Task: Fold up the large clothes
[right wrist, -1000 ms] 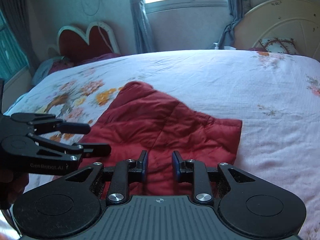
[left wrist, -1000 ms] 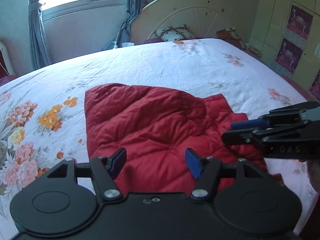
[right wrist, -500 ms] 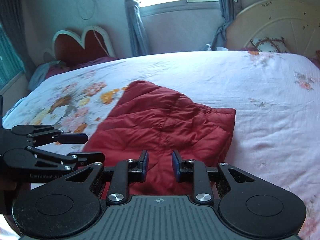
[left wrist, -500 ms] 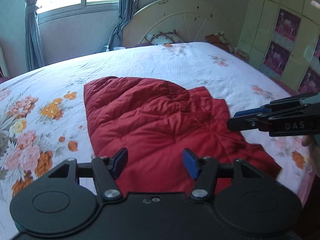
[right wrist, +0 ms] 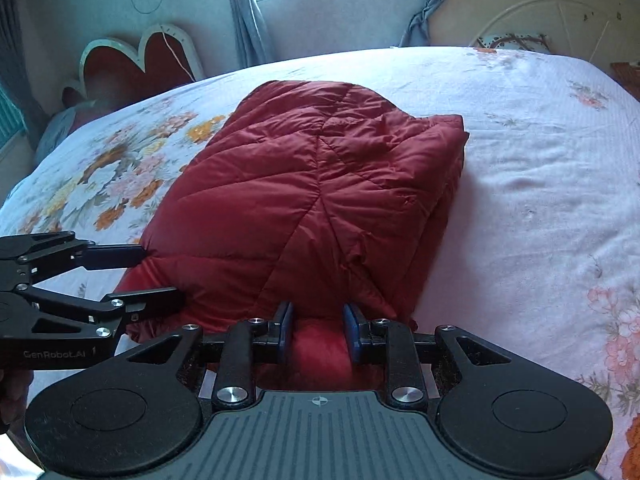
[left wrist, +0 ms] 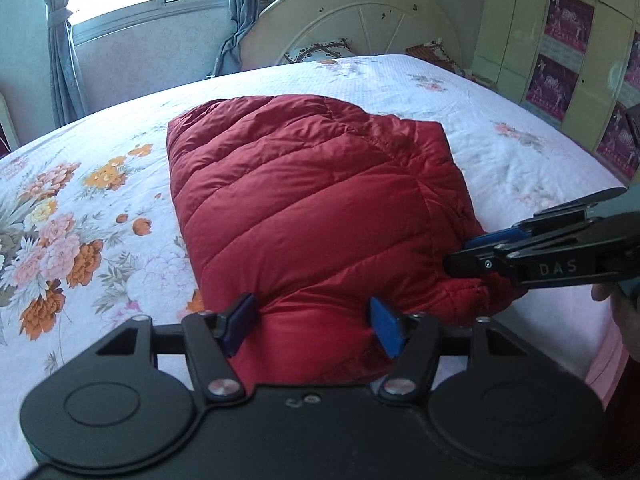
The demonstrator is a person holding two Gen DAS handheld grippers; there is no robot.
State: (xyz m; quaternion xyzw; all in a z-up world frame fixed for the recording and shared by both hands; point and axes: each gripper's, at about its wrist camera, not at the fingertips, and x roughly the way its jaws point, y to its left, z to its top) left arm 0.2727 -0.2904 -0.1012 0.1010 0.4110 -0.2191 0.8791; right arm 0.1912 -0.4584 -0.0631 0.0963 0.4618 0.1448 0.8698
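A dark red quilted down jacket (left wrist: pixel 312 200) lies folded into a thick bundle on the flowered bed sheet; it also shows in the right wrist view (right wrist: pixel 316 196). My left gripper (left wrist: pixel 312 326) is open, its blue pads set wide on either side of the bundle's near edge. My right gripper (right wrist: pixel 316 334) has its jaws narrow with a bulge of red fabric between the pads. Each gripper shows in the other's view, the right (left wrist: pixel 468 254) at the bundle's right corner, the left (right wrist: pixel 156 276) at its left corner.
The bed (left wrist: pixel 100 208) has a white sheet with orange and pink flowers. A cream headboard (left wrist: pixel 352 16) with pillows stands at the far end, a wardrobe (left wrist: pixel 568 56) to the right, a window with grey curtains (left wrist: pixel 60 48) behind, and a heart-shaped red chair back (right wrist: pixel 140 60) at the left.
Both grippers have moved forward and down onto the near edge of the jacket. The jacket's near part now looks bunched up thicker, and the right gripper's pads have fabric between them.
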